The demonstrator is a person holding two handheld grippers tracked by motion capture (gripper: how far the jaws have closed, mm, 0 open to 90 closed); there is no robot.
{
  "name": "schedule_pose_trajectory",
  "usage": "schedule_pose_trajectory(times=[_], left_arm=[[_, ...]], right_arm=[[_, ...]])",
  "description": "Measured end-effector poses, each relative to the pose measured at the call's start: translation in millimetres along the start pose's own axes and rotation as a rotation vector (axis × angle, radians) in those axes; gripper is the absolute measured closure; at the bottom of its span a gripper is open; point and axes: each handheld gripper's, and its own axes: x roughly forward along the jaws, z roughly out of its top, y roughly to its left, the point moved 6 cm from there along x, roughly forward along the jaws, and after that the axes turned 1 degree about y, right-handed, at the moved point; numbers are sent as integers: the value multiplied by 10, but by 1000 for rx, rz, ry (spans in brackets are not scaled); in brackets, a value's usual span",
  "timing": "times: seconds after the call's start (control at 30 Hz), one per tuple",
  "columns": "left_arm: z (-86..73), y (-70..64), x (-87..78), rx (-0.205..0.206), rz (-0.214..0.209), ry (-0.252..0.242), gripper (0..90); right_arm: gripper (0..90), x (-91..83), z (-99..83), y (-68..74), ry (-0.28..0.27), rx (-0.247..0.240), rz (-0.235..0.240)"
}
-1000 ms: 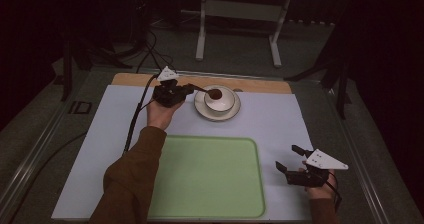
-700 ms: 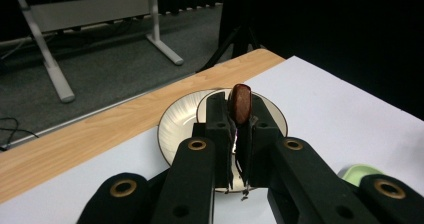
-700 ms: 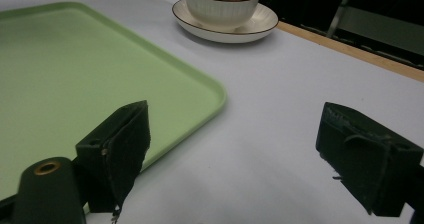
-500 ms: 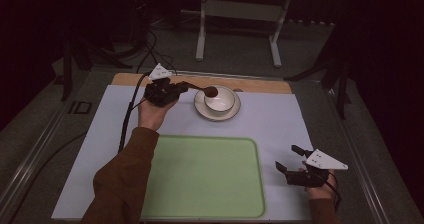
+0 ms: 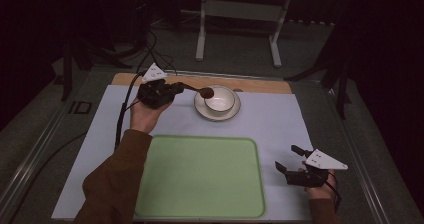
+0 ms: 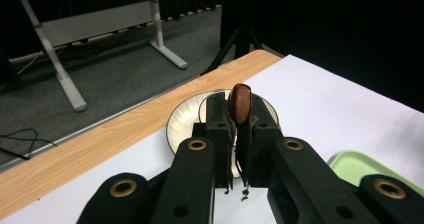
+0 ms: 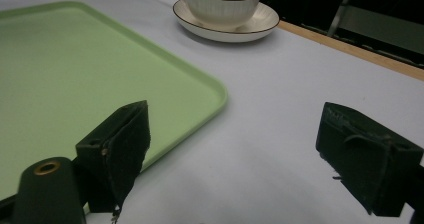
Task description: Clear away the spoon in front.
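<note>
A white cup [image 5: 220, 100] stands on a white saucer [image 5: 231, 113] at the back of the table, also seen as the cup [image 7: 223, 0] on the saucer [image 7: 260, 23] from the right gripper view. My left gripper [image 5: 181, 88] is shut on a brown spoon [image 5: 206, 91], whose head hangs at the cup's left rim. In the left gripper view the spoon [image 6: 240, 103] stands edge-on between the closed jaws of the left gripper [image 6: 239, 121], with the saucer [image 6: 180, 126] behind. My right gripper [image 5: 288, 158] rests open at the front right; in its own view the right gripper [image 7: 235, 134] has nothing between its jaws.
A large green tray [image 5: 200, 176] lies bare at the front middle of the pale mat [image 5: 270, 129], and its corner [image 7: 100, 74] sits left of the right gripper. A wooden strip [image 5: 260, 84] runs along the table's far edge. A metal stand [image 5: 239, 9] is on the floor beyond.
My left gripper has drawn back to the left with the spoon, taking the spoon's head from over the cup to its left rim. The right gripper has stayed put.
</note>
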Motion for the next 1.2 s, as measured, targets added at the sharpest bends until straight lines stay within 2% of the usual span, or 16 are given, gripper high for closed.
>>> schedule_pose_trajectory(times=[0.4, 0.57, 0.77, 1.2], left_arm=[[-52, 26, -187, -18, -2, -10, 842], [-102, 54, -285, -49, -7, -12, 842], [-161, 64, -382, -60, -1, -2, 842], [-272, 94, -495, -86, 11, 8, 842]], right_arm=[[139, -4, 1, -1, -1, 0, -2], [139, -5, 2, 0, -2, 1, -3], [140, -2, 1, 3, -1, 0, -1], [139, -5, 2, 4, -1, 2, 0]])
